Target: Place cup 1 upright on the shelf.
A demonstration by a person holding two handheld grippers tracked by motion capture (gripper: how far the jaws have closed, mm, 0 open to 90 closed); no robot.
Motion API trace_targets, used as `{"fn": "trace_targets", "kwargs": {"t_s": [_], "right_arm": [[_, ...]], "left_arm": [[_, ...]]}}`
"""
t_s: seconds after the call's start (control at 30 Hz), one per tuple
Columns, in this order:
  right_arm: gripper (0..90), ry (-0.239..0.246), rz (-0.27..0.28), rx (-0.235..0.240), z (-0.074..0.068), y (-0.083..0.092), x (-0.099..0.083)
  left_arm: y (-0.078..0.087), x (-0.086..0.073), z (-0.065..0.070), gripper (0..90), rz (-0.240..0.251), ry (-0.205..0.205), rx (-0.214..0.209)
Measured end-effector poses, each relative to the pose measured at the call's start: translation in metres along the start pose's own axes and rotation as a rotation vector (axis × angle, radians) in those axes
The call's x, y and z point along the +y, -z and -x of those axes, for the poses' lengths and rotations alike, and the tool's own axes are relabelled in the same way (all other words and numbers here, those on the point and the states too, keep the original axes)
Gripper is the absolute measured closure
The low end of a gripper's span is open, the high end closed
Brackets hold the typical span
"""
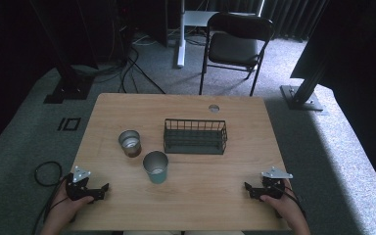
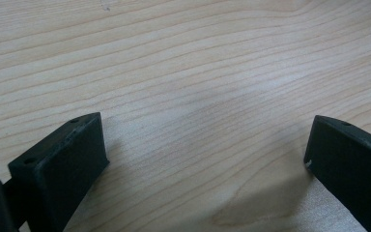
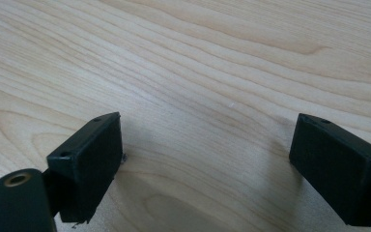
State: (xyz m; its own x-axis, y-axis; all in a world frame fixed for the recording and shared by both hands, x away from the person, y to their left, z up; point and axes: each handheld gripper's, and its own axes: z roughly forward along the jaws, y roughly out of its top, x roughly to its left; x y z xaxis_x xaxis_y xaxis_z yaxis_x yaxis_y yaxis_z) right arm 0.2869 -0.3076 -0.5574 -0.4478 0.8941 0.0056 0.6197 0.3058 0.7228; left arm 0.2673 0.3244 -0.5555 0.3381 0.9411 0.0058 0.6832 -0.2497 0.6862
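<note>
The teal cup (image 1: 155, 167) stands upright near the table's (image 1: 225, 196) middle, a metal cup (image 1: 129, 143) just beside it to the left, a black wire basket (image 1: 195, 136) behind it to the right. The left gripper (image 1: 104, 188) rests at the near left corner, the right gripper (image 1: 247, 186) at the near right, both well apart from the cups. Jaws on each are spread wide, gripping nothing, bare wood between them.

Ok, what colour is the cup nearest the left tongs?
Teal, with a pale inside; the cup shows best in the high view.
</note>
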Motion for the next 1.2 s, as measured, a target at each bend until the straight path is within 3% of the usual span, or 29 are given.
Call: {"fn": "trace_targets", "kwargs": {"t_s": [0.67,1.2], "right_arm": [[11.5,0.006,0.002,0.004,-0.001,-0.001,0.001],[11.5,0.082,0.02,0.094,-0.02,-0.014,0.015]], "left_arm": [[0.0,0.0,0.0,1.7,0.0,0.0,0.0],[0.0,0.0,0.0,1.7,0.0,0.0,0.0]]}}
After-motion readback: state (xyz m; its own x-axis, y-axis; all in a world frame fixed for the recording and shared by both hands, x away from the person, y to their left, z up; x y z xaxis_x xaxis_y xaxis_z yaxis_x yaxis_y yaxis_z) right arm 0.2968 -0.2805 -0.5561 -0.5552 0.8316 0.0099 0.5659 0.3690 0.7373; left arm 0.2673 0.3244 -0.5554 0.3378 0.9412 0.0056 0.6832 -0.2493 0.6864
